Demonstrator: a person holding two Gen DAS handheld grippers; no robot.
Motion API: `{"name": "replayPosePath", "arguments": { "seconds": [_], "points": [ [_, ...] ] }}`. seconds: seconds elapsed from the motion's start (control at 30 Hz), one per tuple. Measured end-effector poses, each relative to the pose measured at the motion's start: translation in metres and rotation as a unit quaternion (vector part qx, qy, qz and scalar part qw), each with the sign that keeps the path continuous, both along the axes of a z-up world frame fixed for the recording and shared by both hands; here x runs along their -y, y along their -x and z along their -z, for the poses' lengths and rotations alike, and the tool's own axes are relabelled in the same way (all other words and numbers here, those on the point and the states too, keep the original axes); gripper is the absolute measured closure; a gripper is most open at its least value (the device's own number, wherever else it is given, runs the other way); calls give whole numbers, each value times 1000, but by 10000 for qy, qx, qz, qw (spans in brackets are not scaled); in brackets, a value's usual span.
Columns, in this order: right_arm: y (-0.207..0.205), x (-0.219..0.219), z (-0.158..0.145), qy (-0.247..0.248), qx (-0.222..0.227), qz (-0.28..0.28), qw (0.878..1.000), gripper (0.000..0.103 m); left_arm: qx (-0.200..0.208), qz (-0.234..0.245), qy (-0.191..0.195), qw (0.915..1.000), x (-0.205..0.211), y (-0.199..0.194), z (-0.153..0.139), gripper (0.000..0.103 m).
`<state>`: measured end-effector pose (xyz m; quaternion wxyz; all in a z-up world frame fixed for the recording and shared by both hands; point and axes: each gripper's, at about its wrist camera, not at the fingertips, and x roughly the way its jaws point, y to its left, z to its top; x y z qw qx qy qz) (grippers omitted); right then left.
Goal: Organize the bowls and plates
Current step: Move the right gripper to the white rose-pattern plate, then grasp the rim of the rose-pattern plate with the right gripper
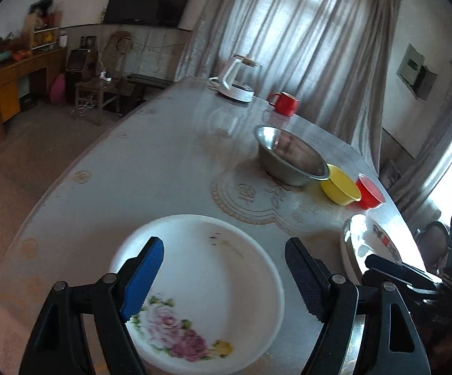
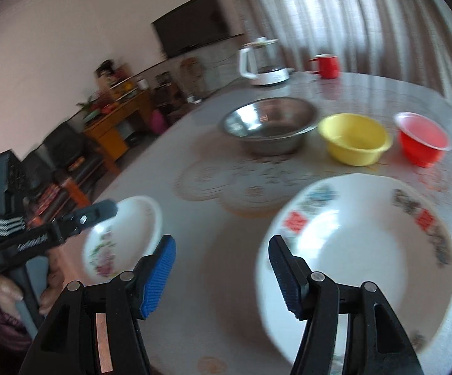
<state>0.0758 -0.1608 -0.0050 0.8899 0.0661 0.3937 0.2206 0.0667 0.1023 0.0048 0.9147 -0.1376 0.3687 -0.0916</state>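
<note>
A white plate with pink roses [image 1: 213, 284] lies on the table right under my open, empty left gripper [image 1: 224, 275]; it also shows in the right wrist view [image 2: 125, 234]. A larger white plate with red and dark print [image 2: 366, 250] lies in front of my open, empty right gripper [image 2: 222, 278], whose right finger is over its near rim; this plate shows at the right edge of the left wrist view [image 1: 373, 243]. Beyond stand a steel bowl [image 2: 266, 125], a yellow bowl [image 2: 354, 139] and a red bowl [image 2: 423, 139] in a row.
A white kettle [image 2: 263, 62] and a red mug [image 2: 326, 65] stand at the far side of the round table [image 2: 226, 187]. Curtains hang behind. A television, a wooden desk and chairs stand off to the left of the room.
</note>
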Motion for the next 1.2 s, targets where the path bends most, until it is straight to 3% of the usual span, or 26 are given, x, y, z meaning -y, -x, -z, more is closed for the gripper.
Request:
{"name": "replayPosePath", "arguments": {
  "seconds": [0.23,0.5,0.6,0.73,1.2],
  "points": [
    [-18,-62,30,-318,-611,-796,9944,40,-258,-433,37,9987,-43,10,26,32],
    [-26,-99,49,-246,-786,-1034,9912,43,-532,-472,263,9971,-53,14,51,44],
    [-30,-105,54,-138,-803,-1031,9913,50,-625,-438,289,9967,-52,13,55,52],
    [-35,-112,63,-91,-885,-1047,9905,59,-580,-369,199,9974,-49,16,56,56],
    [-41,-107,69,-476,-965,-1027,9889,61,-553,-323,-176,9978,-35,8,56,58]
  ]
}}
